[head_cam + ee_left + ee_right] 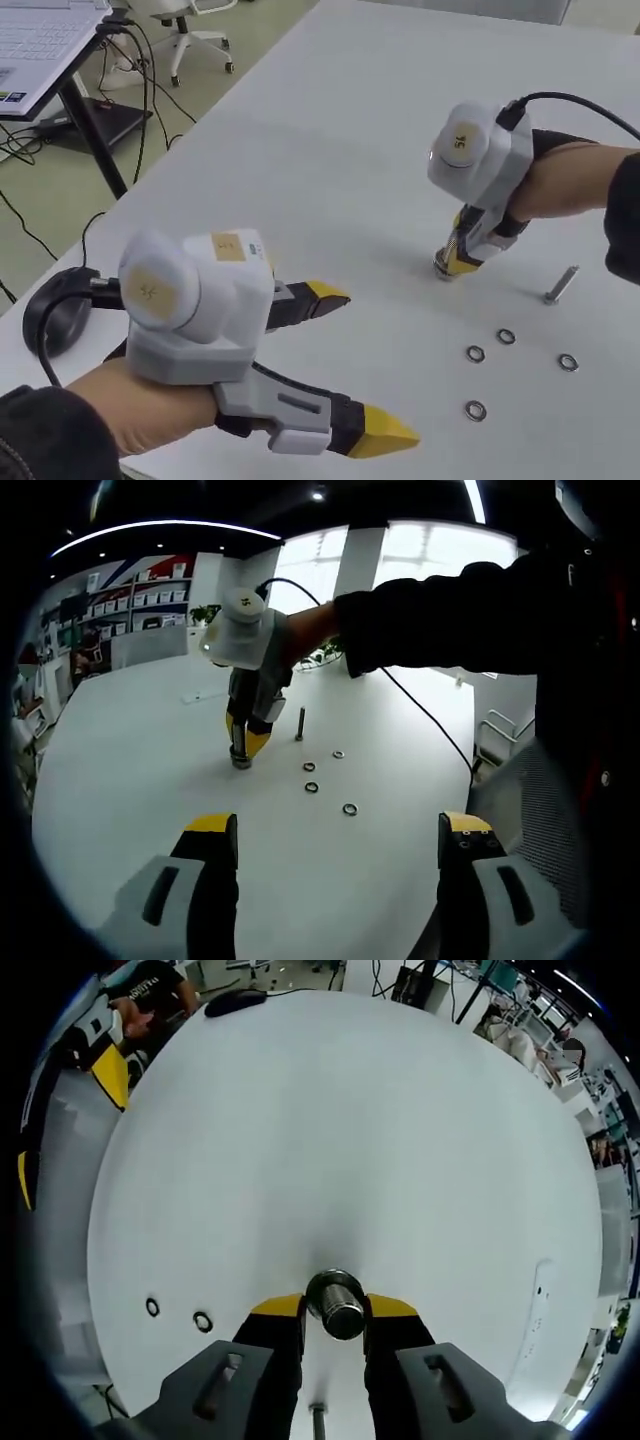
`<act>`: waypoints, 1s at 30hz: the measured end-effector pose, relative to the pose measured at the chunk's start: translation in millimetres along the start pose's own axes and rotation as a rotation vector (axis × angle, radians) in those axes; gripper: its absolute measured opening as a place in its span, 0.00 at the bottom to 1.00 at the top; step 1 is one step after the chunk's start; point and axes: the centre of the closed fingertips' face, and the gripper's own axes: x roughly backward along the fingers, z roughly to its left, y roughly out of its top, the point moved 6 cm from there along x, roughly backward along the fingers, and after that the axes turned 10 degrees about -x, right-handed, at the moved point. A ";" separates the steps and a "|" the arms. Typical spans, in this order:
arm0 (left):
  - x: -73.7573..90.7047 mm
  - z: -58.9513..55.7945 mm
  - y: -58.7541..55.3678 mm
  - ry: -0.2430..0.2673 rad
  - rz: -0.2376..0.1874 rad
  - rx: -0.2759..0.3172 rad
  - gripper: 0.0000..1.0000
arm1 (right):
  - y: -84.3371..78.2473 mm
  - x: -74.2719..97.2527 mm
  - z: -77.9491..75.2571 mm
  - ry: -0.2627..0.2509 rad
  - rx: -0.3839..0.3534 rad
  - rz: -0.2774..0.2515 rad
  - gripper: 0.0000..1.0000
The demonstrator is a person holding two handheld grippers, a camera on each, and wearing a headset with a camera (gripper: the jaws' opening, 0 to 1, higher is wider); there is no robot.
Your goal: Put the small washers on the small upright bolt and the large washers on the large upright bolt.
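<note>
Right gripper view: large bolt (337,1305) was clamped by right gripper (335,1310), away from table (350,1110) edges; left gripper (338,825) was held wide open, empty.

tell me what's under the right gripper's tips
The right gripper is clamped on the big bolt, which stands on the table. The jaws cover most of its shaft, so anything slipped onto it is hidden.

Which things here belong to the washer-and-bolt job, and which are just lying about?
Job:
big bolt, gripped in the right tongs
small bolt, upright
four washers
left tongs, open

Lying about:
mouse
laptop
chair
cables
</note>
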 end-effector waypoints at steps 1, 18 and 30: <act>0.0 -0.2 -0.1 -0.001 -0.001 0.001 0.82 | -0.1 -0.5 0.4 -0.004 0.001 0.002 0.23; 0.2 0.1 -1.0 -0.003 0.004 0.006 0.82 | -0.9 -0.8 10.4 -0.002 -0.003 0.003 0.24; -1.0 1.0 -0.3 -0.007 0.003 0.002 0.82 | -2.7 1.6 7.6 0.005 -0.029 -0.025 0.28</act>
